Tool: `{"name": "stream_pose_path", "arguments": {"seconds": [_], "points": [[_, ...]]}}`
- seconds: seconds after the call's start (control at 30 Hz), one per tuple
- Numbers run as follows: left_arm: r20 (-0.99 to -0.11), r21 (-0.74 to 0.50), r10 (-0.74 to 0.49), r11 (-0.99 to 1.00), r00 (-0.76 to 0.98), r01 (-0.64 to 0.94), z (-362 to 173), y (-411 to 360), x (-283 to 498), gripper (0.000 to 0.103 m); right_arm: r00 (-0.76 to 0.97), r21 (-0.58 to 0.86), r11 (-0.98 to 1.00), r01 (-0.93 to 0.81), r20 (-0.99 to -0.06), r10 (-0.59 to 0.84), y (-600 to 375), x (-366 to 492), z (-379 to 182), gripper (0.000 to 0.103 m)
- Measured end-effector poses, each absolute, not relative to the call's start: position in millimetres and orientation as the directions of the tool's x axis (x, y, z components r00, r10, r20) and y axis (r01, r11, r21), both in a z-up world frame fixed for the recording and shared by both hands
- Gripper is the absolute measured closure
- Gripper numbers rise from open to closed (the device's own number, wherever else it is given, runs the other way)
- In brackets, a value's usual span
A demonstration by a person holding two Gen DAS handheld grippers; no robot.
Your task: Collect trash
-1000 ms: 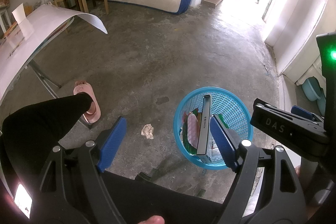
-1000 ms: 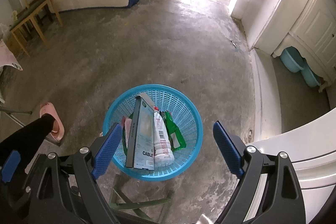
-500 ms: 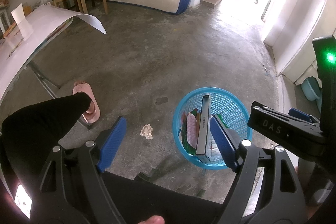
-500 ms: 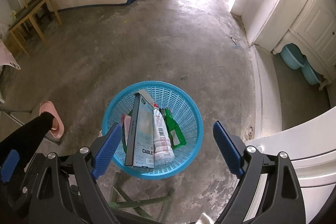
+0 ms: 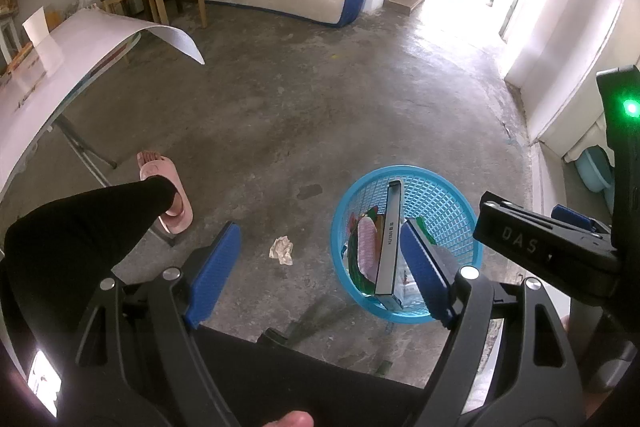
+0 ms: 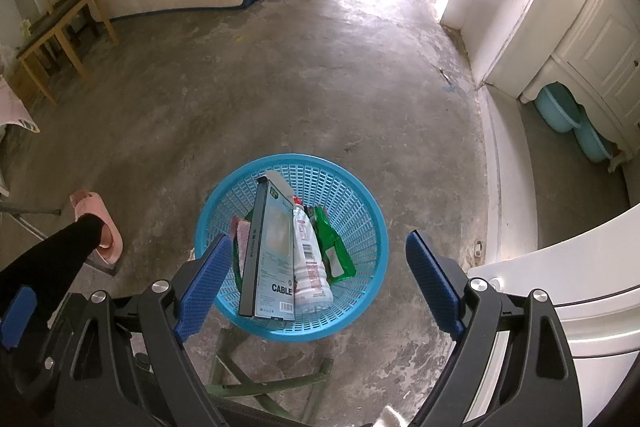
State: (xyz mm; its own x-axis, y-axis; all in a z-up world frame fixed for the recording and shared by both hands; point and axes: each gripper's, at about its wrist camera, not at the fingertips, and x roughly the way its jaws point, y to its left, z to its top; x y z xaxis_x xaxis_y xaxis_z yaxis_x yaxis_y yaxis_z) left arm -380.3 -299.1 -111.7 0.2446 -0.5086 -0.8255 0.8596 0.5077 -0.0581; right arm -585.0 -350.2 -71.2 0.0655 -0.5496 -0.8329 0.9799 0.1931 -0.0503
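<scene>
**One crumpled scrap left on the floor beside the basket**

On the bare concrete floor [image 5: 304,99], going left to right from the left wrist view, I see first a person's leg in a black sleeve of trouser with a foot in a pink slipper [image 5: 170,187], by the leg of a folding table [image 5: 52,67]. Next comes the crumpled paper [image 5: 282,249], a small off-white wad lying alone on the floor, between the slipper and the blue basket [image 5: 436,187] and just to the left of the basket's wall, not touching it. My left gripper [image 5: 320,267] hangs above it with its blue pads spread wide and nothing between them.

I judge the wad to be very light, soft and springy: it will squash rather than resist, and it could skid on the concrete if one pad nudges it first. I would straddle it across its widest part and close until the folds bunch up.

Further right, the basket already holds a tall grey cable box [image 6: 268,247] standing on end, a white plastic bottle [image 6: 310,259], a green wrapper [image 6: 334,247] and a pinkish packet [image 6: 242,233]. My right gripper [image 6: 318,279] sits over the basket, its pads likewise far apart and empty. At the far right stands white furniture [image 6: 600,39] with blue basins [image 6: 560,109] under it.
</scene>
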Motion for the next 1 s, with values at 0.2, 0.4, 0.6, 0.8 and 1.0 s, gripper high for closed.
{"name": "stream_pose_path", "arguments": {"seconds": [0.2, 0.4, 0.6, 0.8, 1.0], "points": [[-0.826, -0.062, -0.509, 0.508, 0.242, 0.859, -111.6, -299.3, -381.4, 0.026, 0.065, -0.051, 0.194, 0.98, -0.833, -0.55, -350.5, -583.8, -71.4, 0.017], [-0.826, -0.063, -0.509, 0.511, 0.243, 0.858, -112.2, -298.6, -382.0, 0.026, 0.064, -0.052, 0.193, 0.98, -0.835, -0.547, -350.5, -584.8, -71.9, 0.017], [-0.826, -0.064, -0.509, 0.511, 0.242, 0.857, -111.8, -299.7, -381.9, 0.026, 0.062, -0.05, 0.191, 0.98, -0.84, -0.538, -350.8, -584.9, -73.5, 0.017], [-0.827, -0.061, -0.508, 0.508, 0.242, 0.859, -113.0, -297.9, -381.0, 0.026, 0.061, -0.047, 0.184, 0.982, -0.842, -0.537, -350.9, -586.9, -74.3, 0.017], [-0.826, -0.06, -0.508, 0.509, 0.243, 0.859, -114.4, -297.5, -382.0, 0.026, 0.06, -0.042, 0.179, 0.983, -0.846, -0.53, -351.1, -586.7, -76.6, 0.017]]}}
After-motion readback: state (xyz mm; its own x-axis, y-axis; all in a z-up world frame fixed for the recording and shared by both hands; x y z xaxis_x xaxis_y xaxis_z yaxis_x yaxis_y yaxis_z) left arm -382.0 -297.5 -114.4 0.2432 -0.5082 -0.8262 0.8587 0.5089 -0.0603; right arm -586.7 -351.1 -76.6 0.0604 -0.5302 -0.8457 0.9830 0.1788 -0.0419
